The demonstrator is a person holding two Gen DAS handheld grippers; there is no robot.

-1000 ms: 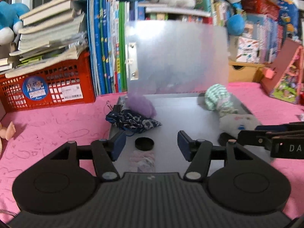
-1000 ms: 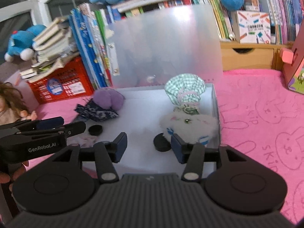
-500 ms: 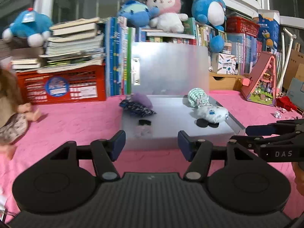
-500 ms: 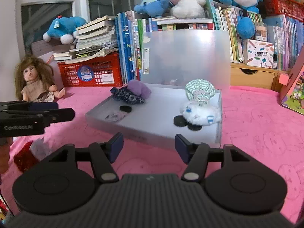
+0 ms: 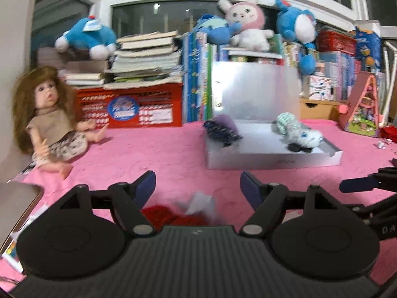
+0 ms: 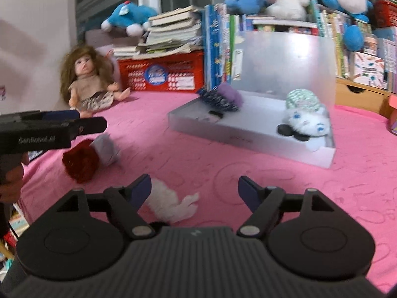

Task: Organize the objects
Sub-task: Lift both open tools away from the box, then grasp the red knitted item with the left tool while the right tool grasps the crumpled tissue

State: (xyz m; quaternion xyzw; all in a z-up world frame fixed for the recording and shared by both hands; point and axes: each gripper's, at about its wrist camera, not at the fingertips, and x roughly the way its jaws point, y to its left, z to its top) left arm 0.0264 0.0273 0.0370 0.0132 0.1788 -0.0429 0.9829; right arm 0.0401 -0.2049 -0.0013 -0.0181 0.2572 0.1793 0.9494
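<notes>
Both tools pulled back from box (image 6: 250, 134) | angled down | opening, empty

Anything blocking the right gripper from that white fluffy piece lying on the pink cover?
Nothing visible. The white fluffy piece lies on the pink cover just below the right gripper, whose jaws are opening, empty. The red pom-pom sits off to the left, apart.

A: Below the jaws, what colours?
B: Red woolly bundle (image 6: 80, 160), grey scrap (image 6: 105, 149), white fluffy piece (image 6: 171, 202) on pink cloth (image 6: 198, 154).
A: Ahead?
B: Frosted-white box (image 6: 250, 134); green-checked bonnet (image 6: 301, 100).
</notes>
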